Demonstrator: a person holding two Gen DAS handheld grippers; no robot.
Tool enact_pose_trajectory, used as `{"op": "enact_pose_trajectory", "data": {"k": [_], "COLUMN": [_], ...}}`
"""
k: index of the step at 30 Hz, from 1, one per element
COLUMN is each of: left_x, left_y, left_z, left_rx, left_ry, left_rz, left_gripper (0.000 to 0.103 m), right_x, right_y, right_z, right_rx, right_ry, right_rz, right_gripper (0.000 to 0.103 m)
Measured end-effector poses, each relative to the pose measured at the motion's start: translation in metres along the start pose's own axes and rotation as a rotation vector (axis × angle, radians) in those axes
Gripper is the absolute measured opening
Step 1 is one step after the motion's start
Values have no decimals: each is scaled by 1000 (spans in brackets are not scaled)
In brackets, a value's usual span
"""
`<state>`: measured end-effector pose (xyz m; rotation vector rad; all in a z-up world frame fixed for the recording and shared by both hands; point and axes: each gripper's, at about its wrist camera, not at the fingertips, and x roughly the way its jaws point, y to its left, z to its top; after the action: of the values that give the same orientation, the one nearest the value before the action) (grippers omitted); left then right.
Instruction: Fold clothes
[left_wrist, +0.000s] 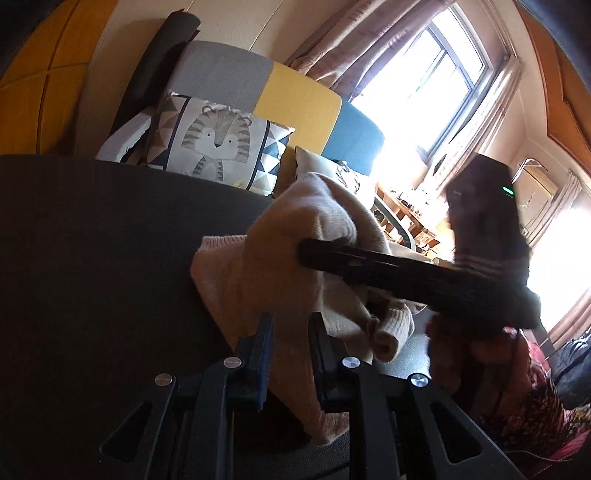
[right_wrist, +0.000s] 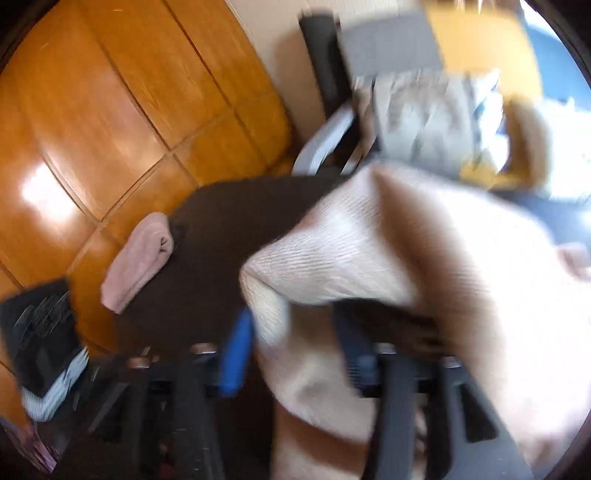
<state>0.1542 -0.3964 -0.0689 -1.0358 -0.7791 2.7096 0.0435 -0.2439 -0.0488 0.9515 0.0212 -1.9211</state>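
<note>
A beige knit sweater lies bunched on a dark tabletop. My left gripper is shut on a fold of it, and the cloth runs down between the two fingers. In the left wrist view my right gripper reaches in from the right as a dark bar, with its tip at the sweater's raised hump. The right wrist view is blurred: the sweater drapes over my right gripper. Its blue finger and dark finger stand wide apart, with cloth hanging loose between them.
A rolled pink cloth rests at the tabletop's left edge. Dark clothes lie on the wooden floor. Behind the table is a sofa with a tiger cushion. A person's dark striped sleeve is on the right.
</note>
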Motion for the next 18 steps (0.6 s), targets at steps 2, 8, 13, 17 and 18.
{"op": "enact_pose_trajectory", "data": {"k": [2,8,13,17,18], "left_x": [6,22,42,55,58], "left_y": [0,-32,-53,-65,-64], "left_z": [-1,-16,-22,-21,-18], "left_rx": [-38,29,81,130,141], "left_ry": [16,19,80,104,101], "left_rz": [-49,-91,-57,-1,40], "left_gripper": [18,22,23,23,23], "right_x": [-45,-113,-99,-78,-69], "right_y": [-1,-35,-46,-37,-36], "right_z": [-18,-69,-80,-83,-81], "right_rx": [-18,8,-74,-177,-203], "right_ry": [-102,-160,-83,-50,-42], "right_rz": [-54,-254,-344,-381,-378], "right_gripper": [62,63,63,63,63]}}
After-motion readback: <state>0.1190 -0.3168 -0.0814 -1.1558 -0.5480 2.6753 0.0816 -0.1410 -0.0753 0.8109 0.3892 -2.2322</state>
